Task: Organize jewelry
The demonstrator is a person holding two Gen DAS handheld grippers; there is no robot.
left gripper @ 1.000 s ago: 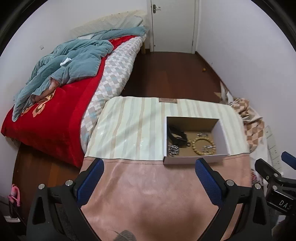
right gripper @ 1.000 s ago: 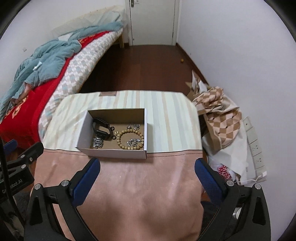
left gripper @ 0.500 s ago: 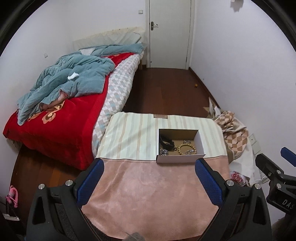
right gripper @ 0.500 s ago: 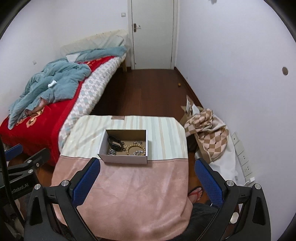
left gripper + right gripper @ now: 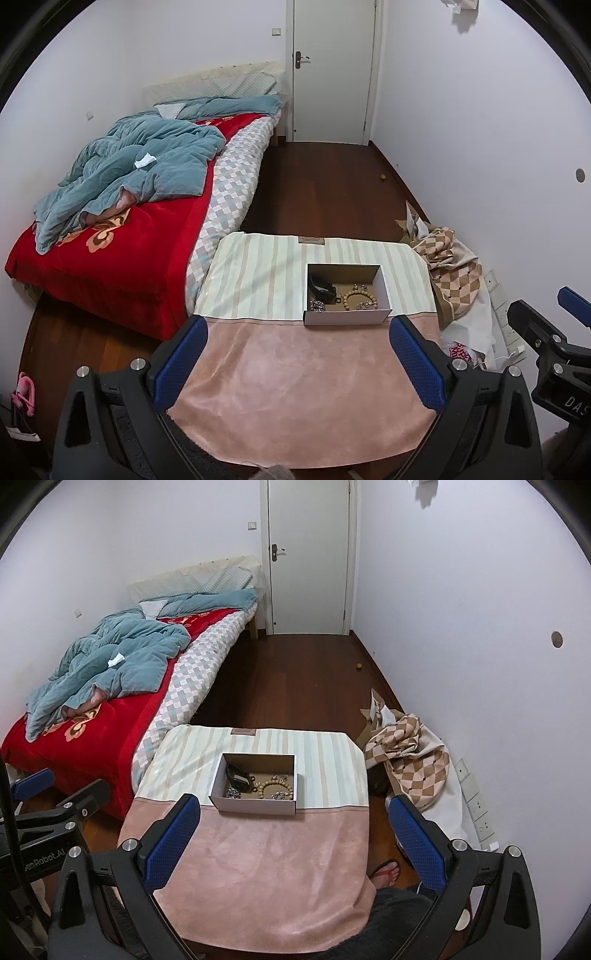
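A shallow white cardboard box (image 5: pixel 347 316) stands on the cloth-covered table (image 5: pixel 295 387), at the seam between the striped and pink cloth. Inside lie a wooden bead bracelet (image 5: pixel 357 300), a black band (image 5: pixel 321 287) and small silver pieces (image 5: pixel 317 305). The box also shows in the right wrist view (image 5: pixel 255 805), with the bracelet (image 5: pixel 271 788) inside. My left gripper (image 5: pixel 297 362) is open and empty, held high above the near table edge. My right gripper (image 5: pixel 291 843) is open and empty, likewise high and back from the box.
A bed (image 5: pixel 122 236) with a red cover and a blue quilt stands left of the table. A checked cloth pile (image 5: pixel 410 760) lies on the floor at the right wall. A closed white door (image 5: pixel 332 70) is at the far end. Dark wood floor lies between.
Both grippers have pulled up and back from the table. The box looks smaller and more of the room shows. Both stay open and empty.
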